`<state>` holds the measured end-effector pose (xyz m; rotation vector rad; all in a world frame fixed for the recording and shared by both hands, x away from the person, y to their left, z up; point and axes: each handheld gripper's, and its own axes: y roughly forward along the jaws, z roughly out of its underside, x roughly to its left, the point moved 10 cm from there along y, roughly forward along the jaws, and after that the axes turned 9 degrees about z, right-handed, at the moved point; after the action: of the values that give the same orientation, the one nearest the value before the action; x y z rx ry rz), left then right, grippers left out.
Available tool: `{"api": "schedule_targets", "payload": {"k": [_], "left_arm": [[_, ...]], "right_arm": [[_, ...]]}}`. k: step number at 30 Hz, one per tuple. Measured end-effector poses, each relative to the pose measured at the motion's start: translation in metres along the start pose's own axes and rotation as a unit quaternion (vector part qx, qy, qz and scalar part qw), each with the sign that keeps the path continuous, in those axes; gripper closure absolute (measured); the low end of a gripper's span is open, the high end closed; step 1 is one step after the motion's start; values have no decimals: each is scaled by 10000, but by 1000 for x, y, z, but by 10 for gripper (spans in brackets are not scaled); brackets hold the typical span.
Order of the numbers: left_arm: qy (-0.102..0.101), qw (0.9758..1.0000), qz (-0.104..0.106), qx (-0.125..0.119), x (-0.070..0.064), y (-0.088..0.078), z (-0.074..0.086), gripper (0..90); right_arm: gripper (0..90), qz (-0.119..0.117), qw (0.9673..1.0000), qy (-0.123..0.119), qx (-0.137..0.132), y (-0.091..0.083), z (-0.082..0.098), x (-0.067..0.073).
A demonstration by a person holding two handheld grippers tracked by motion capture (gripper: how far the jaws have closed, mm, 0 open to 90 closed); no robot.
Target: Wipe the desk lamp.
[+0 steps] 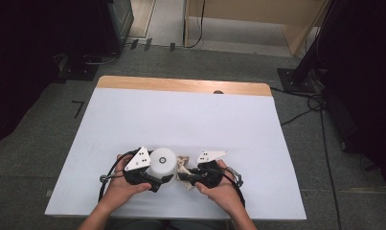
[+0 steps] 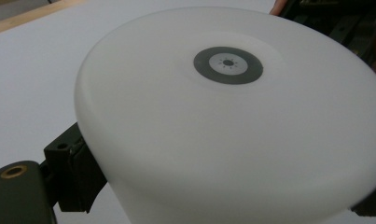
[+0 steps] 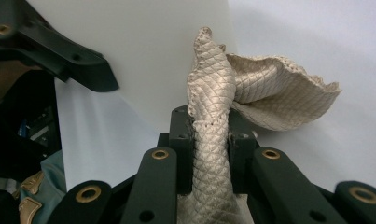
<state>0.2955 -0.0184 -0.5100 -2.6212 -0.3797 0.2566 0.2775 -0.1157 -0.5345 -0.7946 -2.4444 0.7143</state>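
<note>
From the high view, we hold a gripper in each hand near the bench's (image 1: 133,115) near edge, about midway along it. A white round container (image 1: 162,164) stands there, upside down or lidded we cannot tell, a grey ring at the centre of its top. Our left gripper (image 1: 158,181) reaches in at the container's near side; our right gripper (image 1: 187,176) sits just beside the container, with a beige cloth (image 1: 183,164) bunched between it and the container's wall.

In the left gripper view, the container (image 2: 232,140) looms close, its grey ring (image 2: 228,65) facing up. One black jaw lies against the container's lower wall at the left, the other shows at the lower right corner: the jaws straddle the body and press on it.

In the right gripper view, the jaws are pressed together on the cloth (image 3: 213,140), a quilted, diamond-patterned fabric pinched into a narrow upright fold, its free end (image 3: 279,98) flaring out against the white bench. The container's wall (image 3: 148,51) stands directly behind, and the left gripper's jaw (image 3: 78,65) crosses it at the upper left.
</note>
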Motion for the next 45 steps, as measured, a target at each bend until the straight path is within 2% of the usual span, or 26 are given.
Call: {"api": "schedule_targets", "payload": {"k": [4,7,9,11,14,17,20,21,23,26,31,34,37,39,41,42,45], "left_arm": [[9,10000,13,15,0,0,0,76],[8,10000,20,9,0,0,0,75],[11,10000,25,9,0,0,1,76],[11,10000,24,13,0,0,1,76],[23,10000,10,18,0,0,1,76],[21,10000,8,13,0,0,1,76],[41,10000,-8,6,0,0,0,76],[46,10000,-13,5,0,0,0,76],[71,10000,-28,8,0,0,0,77],[216,9998,-10,53,-1,0,-1,81],[388,9990,189,73,2,4,-4,82],[456,9984,336,-68,7,7,-6,82],[466,9982,360,-140,9,8,-6,82],[474,9985,245,-157,10,7,-6,78],[395,9988,-233,-176,11,5,-5,33],[337,9988,-341,-83,12,4,-3,3],[-53,9987,-496,-141,12,2,-1,0]], "right_arm": [[773,4,9987,-158,-493,-17,-20,7],[773,-44,9948,-282,-980,-33,-37,14],[773,-82,9924,-316,-1191,-40,-43,17],[772,-168,9925,-303,-1175,-38,-42,17],[772,-310,9964,-119,-785,-25,-26,10],[771,-249,9991,82,-332,-8,-8,3],[770,-149,9998,96,22,2,4,-1],[770,-125,9999,92,61,4,6,-2],[770,-112,9998,121,65,4,5,-2],[769,-67,9999,153,-28,2,2,-5],[770,7,9993,236,-273,-4,-4,-9],[770,73,9988,269,-410,-8,-8,-12],[769,88,9987,293,-416,-9,-7,-14],[769,94,9989,285,-346,-7,-5,-14],[769,155,9991,228,-307,-5,-4,-15],[769,169,9992,229,-298,-5,-3,-15],[769,179,9992,202,-307,-5,-3,-16]]}}
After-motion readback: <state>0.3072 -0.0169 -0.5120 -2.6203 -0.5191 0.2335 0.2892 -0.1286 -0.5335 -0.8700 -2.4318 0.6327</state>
